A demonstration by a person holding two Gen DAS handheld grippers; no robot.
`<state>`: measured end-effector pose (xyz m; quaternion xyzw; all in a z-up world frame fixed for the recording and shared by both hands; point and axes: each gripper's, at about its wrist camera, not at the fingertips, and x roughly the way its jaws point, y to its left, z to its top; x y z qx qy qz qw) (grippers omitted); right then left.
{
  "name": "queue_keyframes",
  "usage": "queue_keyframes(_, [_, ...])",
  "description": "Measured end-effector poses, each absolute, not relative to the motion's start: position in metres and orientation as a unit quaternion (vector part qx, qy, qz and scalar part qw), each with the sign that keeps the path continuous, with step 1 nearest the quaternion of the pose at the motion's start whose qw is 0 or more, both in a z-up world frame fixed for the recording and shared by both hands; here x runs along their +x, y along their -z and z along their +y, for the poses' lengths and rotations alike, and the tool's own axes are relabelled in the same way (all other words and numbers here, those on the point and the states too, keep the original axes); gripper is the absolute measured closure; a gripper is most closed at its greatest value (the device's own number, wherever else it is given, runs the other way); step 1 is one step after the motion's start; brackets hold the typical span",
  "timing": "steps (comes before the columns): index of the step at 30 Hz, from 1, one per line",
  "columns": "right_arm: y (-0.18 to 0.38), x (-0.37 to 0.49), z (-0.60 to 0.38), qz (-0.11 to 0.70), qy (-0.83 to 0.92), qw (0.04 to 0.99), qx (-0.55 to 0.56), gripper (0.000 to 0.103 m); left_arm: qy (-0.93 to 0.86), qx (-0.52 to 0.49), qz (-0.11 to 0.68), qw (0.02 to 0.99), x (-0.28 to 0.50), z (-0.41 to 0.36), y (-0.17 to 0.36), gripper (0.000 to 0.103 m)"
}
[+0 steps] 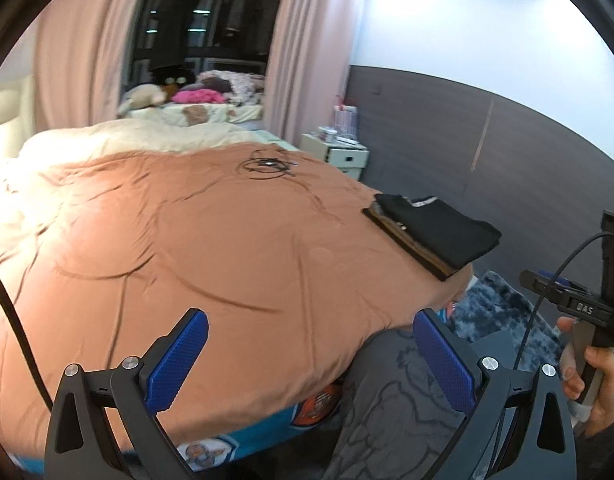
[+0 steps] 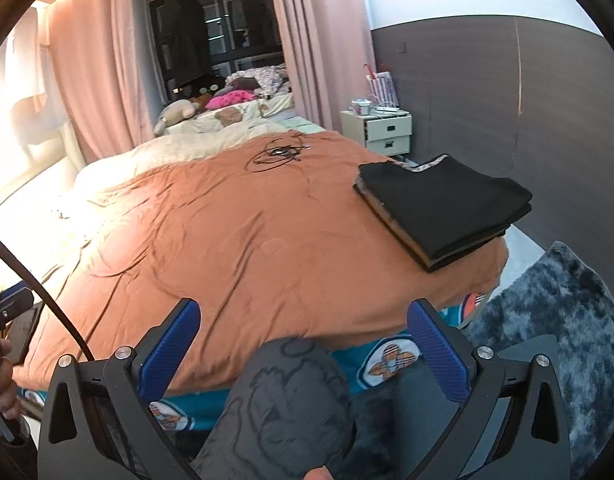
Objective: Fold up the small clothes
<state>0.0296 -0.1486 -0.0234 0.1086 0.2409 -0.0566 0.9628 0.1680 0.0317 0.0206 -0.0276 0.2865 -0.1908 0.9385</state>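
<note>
Folded clothes, a neat stack with a black garment on top and brownish layers under it, sat at the right edge of the bed, right near the corner. You could see the same pile from the left wrist view too. It was resting on a rust-orange quilted bedspread that covered most of the bed and had a few wrinkles, with nothing touching the stack.

Further back on the spread lay a tangle of thin black cable, well apart from the clothes. Under the orange cover a teal cartoon-print sheet peeked out along the near edge.

Both claws hung off the near side of the bed, not touching anything. The left gripper had its blue-padded fingers spread wide, nothing between them. The right gripper was the same, spread wide and holding nothing. A knee in grey printed trousers poked up between the right one's fingers.

On the floor to the right was a shaggy grey-blue rug, and far back by the dark wall panel stood a small white nightstand beside pink curtains.
</note>
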Motion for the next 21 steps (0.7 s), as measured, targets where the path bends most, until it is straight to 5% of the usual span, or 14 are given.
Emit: queue_keyframes(21, [0.044, -0.037, -0.129, 0.207, 0.019, 0.974, 0.085, 0.0, 0.128, -0.017, 0.22, 0.967, 0.071, 0.078, -0.028, 0.0])
